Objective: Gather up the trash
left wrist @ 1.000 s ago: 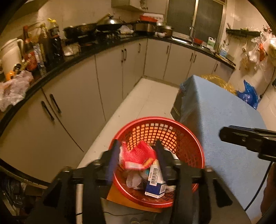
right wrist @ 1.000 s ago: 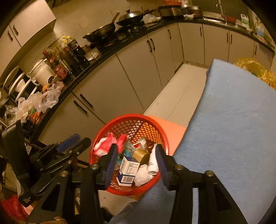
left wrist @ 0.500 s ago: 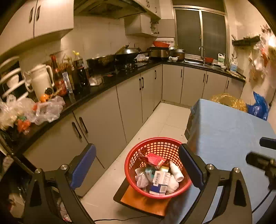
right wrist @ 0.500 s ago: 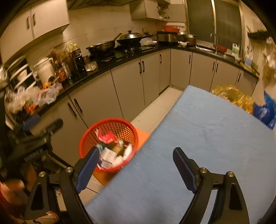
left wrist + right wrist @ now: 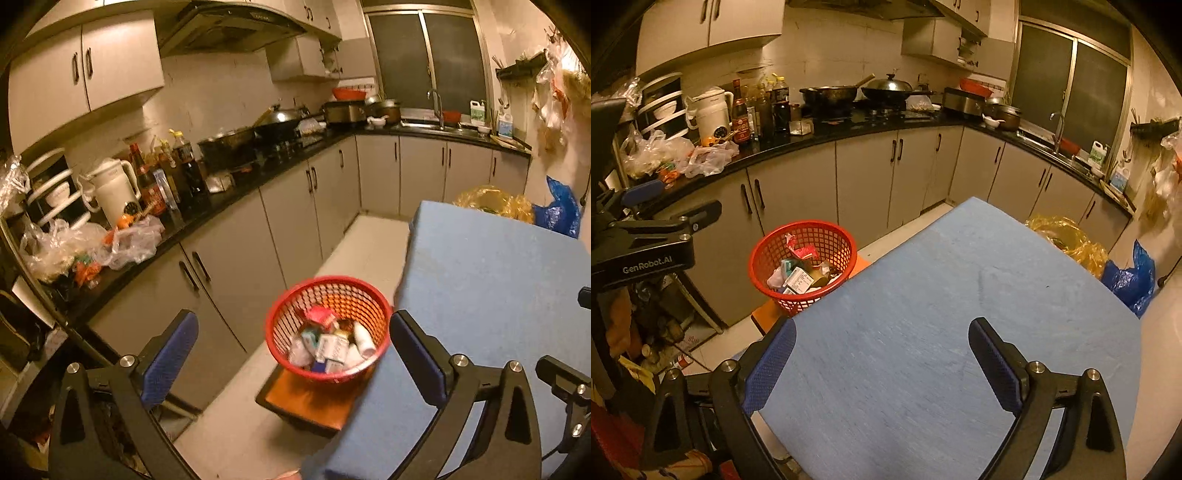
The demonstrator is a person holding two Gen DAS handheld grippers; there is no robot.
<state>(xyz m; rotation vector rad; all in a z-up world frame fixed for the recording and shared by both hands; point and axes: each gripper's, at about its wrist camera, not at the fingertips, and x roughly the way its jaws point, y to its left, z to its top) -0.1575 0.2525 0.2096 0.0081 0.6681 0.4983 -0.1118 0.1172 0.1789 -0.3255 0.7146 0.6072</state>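
Note:
A red mesh basket stands on an orange stool beside the blue table. It holds a red wrapper, small cartons and white crumpled pieces. My left gripper is open and empty, held back from and above the basket. My right gripper is open and empty above the blue tabletop. The left gripper's body also shows at the left of the right wrist view.
Grey cabinets under a black counter with bottles, a white kettle, woks and plastic bags run along the left and back. A yellow bag and a blue bag lie beyond the table. Clutter sits on the floor at left.
Both grippers opened wide and pulled up and back from the basket. The red wrapper that was between the left fingers now lies in the basket.

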